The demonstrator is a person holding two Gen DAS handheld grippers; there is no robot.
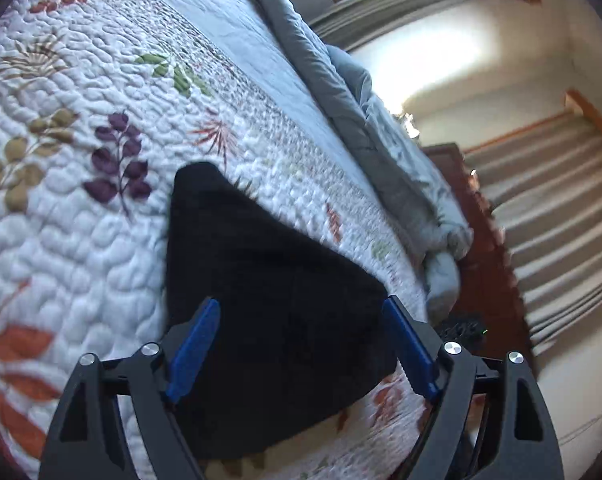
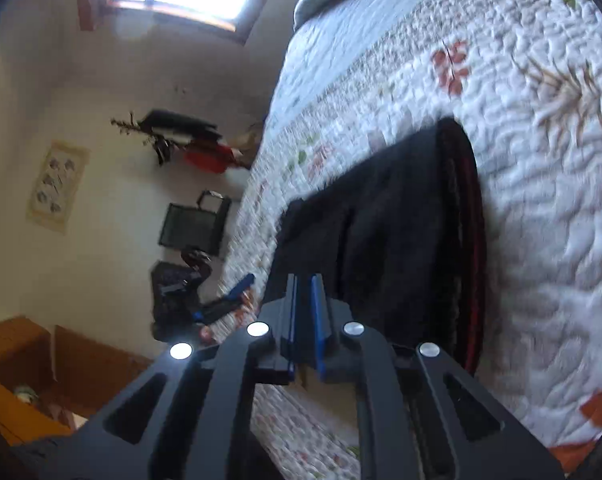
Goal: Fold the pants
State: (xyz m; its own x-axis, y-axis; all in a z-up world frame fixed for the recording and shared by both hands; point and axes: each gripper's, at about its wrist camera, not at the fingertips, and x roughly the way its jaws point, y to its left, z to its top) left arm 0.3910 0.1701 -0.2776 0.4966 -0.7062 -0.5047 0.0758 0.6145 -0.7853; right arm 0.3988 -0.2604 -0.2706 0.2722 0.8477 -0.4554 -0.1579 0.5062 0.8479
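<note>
The left gripper (image 1: pixel 299 306) is seen spread wide over the folded black pants (image 1: pixel 269 288), nothing pinched. The right gripper (image 2: pixel 304 280) is nearly closed and empty. The pants lie on the quilt (image 1: pixel 81 240), their near edge hidden by the fingers, details blurred

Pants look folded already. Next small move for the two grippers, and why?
Probably pull both back clear. The pants lie as a compact folded bundle on the quilt; the left gripper is open above them, gripping nothing, and the right gripper is shut with no cloth between its fingers.
</note>
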